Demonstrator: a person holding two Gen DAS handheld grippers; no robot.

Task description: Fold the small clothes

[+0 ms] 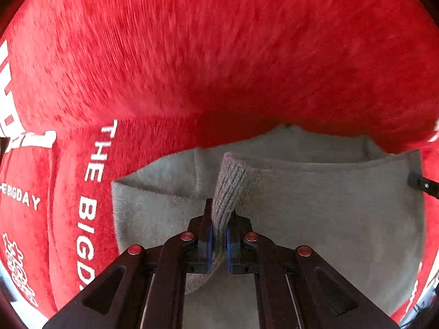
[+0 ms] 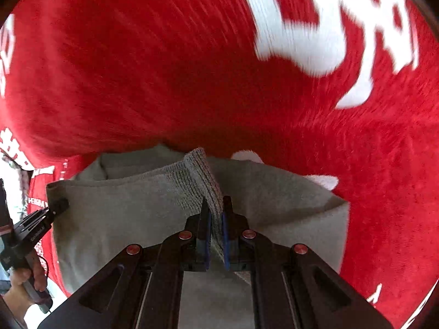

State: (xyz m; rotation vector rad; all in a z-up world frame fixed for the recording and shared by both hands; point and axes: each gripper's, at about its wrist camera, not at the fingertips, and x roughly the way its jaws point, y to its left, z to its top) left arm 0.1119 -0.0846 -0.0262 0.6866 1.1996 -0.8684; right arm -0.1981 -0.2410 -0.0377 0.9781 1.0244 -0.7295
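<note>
Grey garment [image 1: 329,219] held over the red plush cloth [image 1: 219,54].
My left gripper [image 1: 219,216] and right gripper [image 2: 216,213] each clamp its ribbed hem [image 1: 233,181], above the cloth.

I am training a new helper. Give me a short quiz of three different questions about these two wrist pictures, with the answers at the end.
1. True or false: the left tongs are shut on the ribbed edge of the grey fleece garment.
2. Multiple choice: what lies under the garment? A) a bare wooden table B) a red plush cloth with white lettering C) a blue plastic tray
3. Fill in: the right tongs pinch the garment's ribbed ____.

Key: 1 true; 2 B; 3 edge
</note>
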